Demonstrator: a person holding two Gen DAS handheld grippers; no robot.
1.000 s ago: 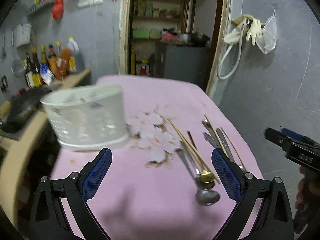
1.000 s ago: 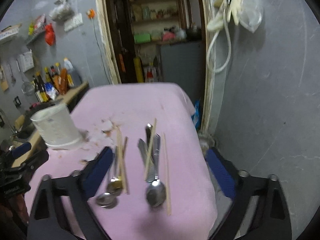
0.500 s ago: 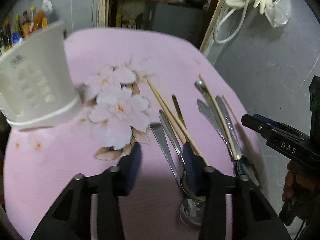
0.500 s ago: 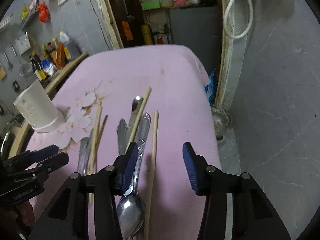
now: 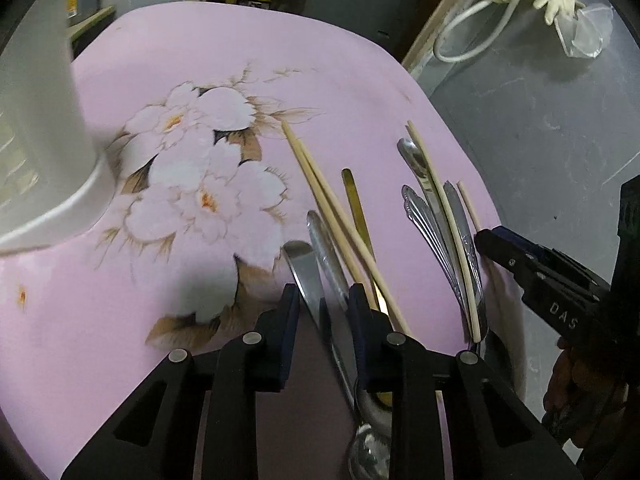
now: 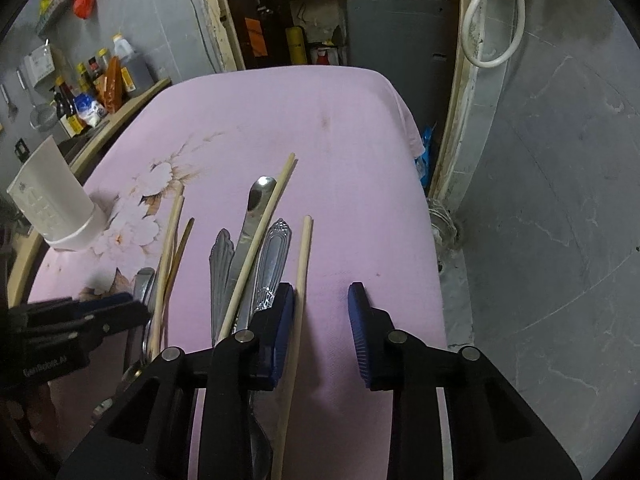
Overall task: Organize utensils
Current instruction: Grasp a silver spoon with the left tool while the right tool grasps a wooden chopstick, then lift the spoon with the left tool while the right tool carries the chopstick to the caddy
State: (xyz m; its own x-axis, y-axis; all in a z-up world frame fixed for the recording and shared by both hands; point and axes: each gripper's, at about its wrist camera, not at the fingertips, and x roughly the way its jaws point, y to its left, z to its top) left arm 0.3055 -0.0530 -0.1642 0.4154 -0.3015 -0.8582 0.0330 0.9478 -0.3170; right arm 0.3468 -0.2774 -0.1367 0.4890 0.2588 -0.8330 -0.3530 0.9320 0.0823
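**Both grippers low over the cutlery, fingers closing**

My left gripper (image 5: 323, 296) points down at the table (image 5: 192, 40), which is covered in pink cloth with a white flower print. Its fingers (image 5: 289, 304) are closing, with a narrow gap left. Two steel spoon handles (image 5: 316, 268) run up through that gap, and I see neither pad pressing on them. Just beyond the right finger lie two pale chopsticks (image 5: 320, 196) and a gold-coloured handle (image 5: 356, 204), crossing one another. The spoon bowls (image 5: 370, 436) sit below the fingers, partly hidden by the gripper frame. Well off to the left of the fingers stands the white utensil holder (image 5: 36, 152), upright on the cloth.

My right gripper (image 6: 320, 298) also points down, its fingers (image 6: 285, 308) closing but more spread than the left pair. A single chopstick (image 6: 302, 276) lies inside the gap, close against the left finger; I cannot say for sure that they touch. The right finger stands clear of it over bare cloth. Just left of the left finger is a bundle of steel handles (image 6: 240, 264) with another chopstick (image 6: 260, 240) laid diagonally across them. Each gripper shows at the edge of the other's view.
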